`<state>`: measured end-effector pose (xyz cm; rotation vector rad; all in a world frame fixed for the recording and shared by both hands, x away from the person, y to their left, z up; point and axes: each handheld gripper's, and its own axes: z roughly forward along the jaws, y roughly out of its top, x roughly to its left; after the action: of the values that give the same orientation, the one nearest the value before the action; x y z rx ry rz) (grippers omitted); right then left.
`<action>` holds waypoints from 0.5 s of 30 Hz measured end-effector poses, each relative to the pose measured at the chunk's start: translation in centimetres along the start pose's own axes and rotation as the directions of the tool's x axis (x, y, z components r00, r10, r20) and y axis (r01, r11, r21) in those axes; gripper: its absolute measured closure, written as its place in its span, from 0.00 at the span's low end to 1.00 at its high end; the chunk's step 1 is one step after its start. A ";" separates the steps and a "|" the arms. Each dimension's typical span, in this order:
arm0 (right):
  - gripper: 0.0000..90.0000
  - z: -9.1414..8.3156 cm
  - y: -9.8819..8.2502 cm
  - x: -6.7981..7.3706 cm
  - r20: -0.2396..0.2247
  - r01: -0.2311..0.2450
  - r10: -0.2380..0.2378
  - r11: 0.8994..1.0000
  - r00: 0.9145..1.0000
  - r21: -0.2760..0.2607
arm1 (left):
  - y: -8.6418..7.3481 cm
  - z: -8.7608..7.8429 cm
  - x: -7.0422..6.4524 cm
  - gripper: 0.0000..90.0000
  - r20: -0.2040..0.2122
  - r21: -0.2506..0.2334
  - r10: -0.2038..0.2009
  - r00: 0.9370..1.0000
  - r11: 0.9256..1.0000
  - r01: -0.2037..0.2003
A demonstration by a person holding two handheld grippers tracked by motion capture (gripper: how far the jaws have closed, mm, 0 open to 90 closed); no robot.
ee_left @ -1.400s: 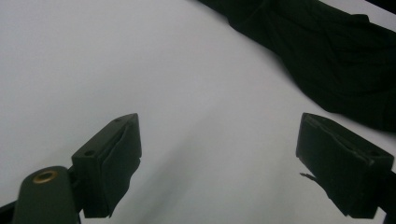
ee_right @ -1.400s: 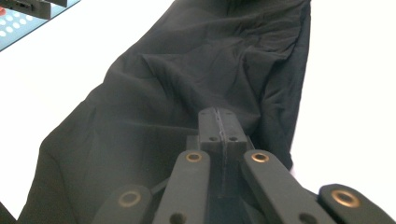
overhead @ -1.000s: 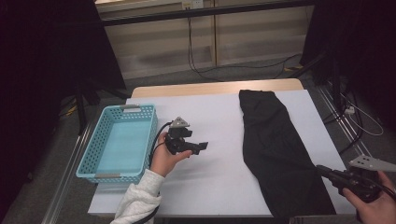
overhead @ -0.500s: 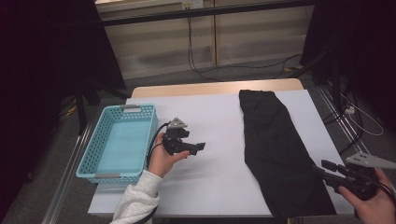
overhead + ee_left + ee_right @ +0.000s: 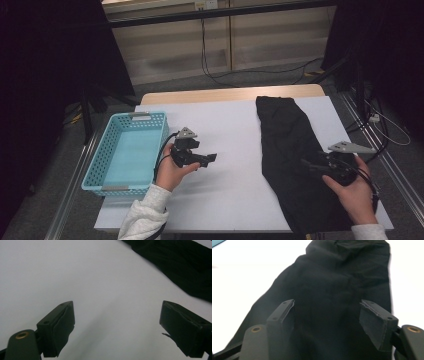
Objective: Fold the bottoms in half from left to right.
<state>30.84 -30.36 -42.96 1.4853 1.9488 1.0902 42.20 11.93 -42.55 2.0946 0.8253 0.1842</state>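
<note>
Cloth (image 5: 295, 150), black and long, lies on the right half of the white table (image 5: 230, 130). Right gripper (image 5: 312, 165) hovers over its near part; its jaws have just been opening and stand apart, the cloth under them, not pinched. Left gripper (image 5: 210, 159) rests near the table's middle, well apart from the cloth, jaws wide, holding nothing, beside the basket (image 5: 125, 155).

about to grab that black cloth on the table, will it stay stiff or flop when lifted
The black garment lies flat with soft folds and creases, so it will probably sag from wherever it is pinched. It looks thin, so likely light. Pushed, it would probably bunch rather than slide whole. The right gripper is above it, its jaws just opened and nothing between them.
</note>
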 end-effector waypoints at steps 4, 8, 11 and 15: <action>0.30 2.1 1.0 1.0 0.010 0.008 -0.008 1.000 1.000 0.015 | -0.1 0.0 0.0 0.14 -0.001 0.001 -0.002 1.000 1.000 0.002; 0.27 3.8 2.1 1.8 0.029 0.027 -0.028 0.999 0.999 0.032 | -0.2 -0.2 0.1 0.14 -0.013 0.001 0.000 1.000 1.000 0.000; 0.26 4.9 3.0 2.1 0.031 0.028 -0.029 0.998 0.999 0.048 | -0.1 -0.4 0.0 0.14 -0.008 0.000 0.002 1.000 1.000 -0.002; 0.24 6.3 4.1 2.2 0.038 0.019 -0.021 0.998 0.999 0.059 | -0.2 -0.2 -0.2 0.14 -0.003 0.008 0.009 1.000 1.000 -0.008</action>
<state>37.25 -25.88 -43.14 1.5028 1.9807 0.9960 41.89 12.00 -42.52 2.1063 0.8205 0.1893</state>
